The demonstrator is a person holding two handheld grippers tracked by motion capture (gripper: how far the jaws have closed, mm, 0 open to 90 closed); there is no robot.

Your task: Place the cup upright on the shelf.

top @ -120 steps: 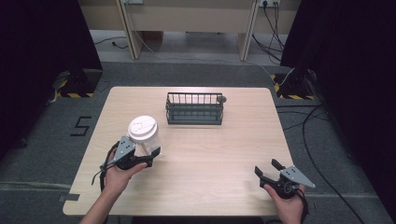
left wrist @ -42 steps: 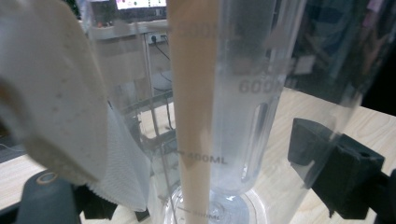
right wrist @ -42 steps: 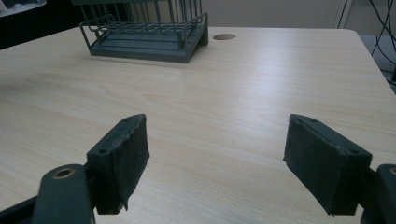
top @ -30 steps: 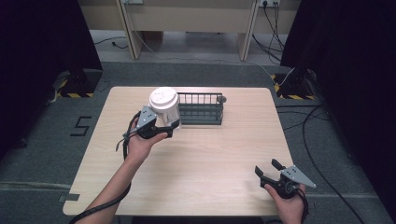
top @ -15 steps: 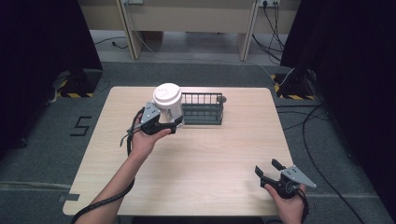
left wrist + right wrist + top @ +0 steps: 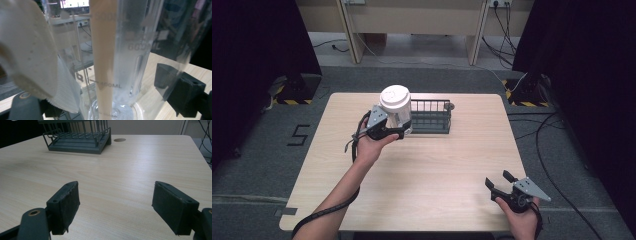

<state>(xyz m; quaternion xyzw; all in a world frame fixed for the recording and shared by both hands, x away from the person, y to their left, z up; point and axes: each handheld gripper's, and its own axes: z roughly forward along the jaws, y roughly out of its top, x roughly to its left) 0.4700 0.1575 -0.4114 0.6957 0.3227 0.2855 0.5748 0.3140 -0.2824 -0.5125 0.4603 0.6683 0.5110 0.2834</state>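
Observation:
A clear plastic measuring cup [image 6: 395, 107] with a white round lid is held off the table, my left gripper [image 6: 396, 132] shut on its lower part. It hangs at the left end of the dark wire basket [image 6: 432, 118], partly covering that end. In the left gripper view the cup's wall [image 6: 130, 62] bears printed millilitre marks, and a white paper towel [image 6: 32, 62] shows at the left. My right gripper [image 6: 498, 181] rests low at the table's front right, open, with nothing between its pads [image 6: 64, 205].
The wire basket [image 6: 77, 137] stands at the back middle of the wooden table [image 6: 437, 175], with a round cable hole [image 6: 119, 139] beside its right end. Cables and dark stands lie on the floor around the table.
My left gripper has carried the cup from the table's front left up and to the right, to the basket's left end. The right gripper has stayed still.

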